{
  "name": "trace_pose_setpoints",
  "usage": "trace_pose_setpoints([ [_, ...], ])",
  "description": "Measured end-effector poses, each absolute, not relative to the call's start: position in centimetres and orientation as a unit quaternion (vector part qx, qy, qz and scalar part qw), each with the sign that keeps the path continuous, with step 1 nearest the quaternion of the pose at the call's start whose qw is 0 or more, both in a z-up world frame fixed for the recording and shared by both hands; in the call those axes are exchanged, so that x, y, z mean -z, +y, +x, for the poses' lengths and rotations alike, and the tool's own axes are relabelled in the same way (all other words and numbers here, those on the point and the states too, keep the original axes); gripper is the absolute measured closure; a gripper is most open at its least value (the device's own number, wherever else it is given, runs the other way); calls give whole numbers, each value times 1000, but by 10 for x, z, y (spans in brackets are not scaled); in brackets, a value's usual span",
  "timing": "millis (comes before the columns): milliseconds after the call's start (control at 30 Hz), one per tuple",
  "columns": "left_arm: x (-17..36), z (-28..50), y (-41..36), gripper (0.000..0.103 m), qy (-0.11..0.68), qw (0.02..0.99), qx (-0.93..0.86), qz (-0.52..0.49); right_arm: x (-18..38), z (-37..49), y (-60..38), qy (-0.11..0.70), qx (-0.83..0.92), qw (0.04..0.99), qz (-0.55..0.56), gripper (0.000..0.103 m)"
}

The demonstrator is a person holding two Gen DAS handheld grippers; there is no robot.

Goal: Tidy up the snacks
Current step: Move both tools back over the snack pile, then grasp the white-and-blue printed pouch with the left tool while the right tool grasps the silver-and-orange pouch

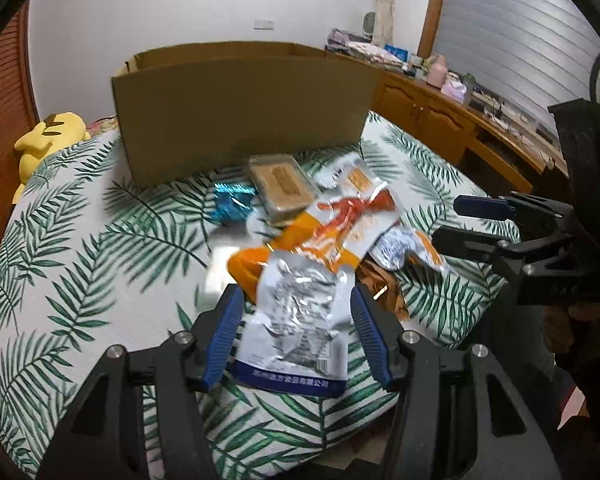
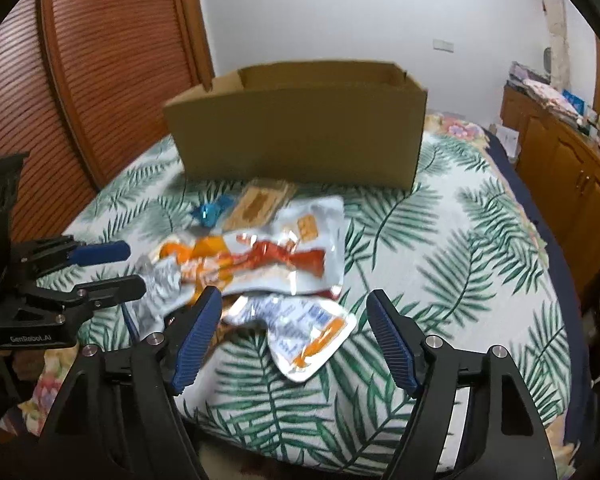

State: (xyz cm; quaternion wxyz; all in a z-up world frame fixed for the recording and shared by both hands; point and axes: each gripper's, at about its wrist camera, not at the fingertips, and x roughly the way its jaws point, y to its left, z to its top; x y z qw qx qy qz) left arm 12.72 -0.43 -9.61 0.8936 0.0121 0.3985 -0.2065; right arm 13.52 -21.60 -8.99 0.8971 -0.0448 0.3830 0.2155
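Below, the left gripper (image 1: 296, 332) stands half open around a crinkled silver packet (image 1: 300, 320), its pads not pressing. That packet's long axis runs toward the cardboard box (image 1: 240, 108), its blue-banded end nearest the gripper. The right gripper (image 2: 296, 340) gapes wide over a white-and-orange pouch (image 2: 308, 336); bare leaf-print bedspread (image 2: 460, 260) lies beside it.

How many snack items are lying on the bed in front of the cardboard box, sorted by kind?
Flat pouches: 4, namely a silver pouch, an orange pouch, a white pouch with an orange corner, and a white pouch with a cracker picture
Clear trays of biscuits: 1
Blue foil wrappers: 1
Brown foil wrappers: 1
Total: 7
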Motion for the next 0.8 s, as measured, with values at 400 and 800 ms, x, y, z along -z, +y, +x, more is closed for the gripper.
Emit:
trace_pose_setpoints([
  [400,107,132,-13,47,408,890,200,24,105,134,-223,401,-213,890,-38,27],
  [800,116,137,-19,39,424,880,211,34,108,132,-223,402,-213,890,-30,27],
])
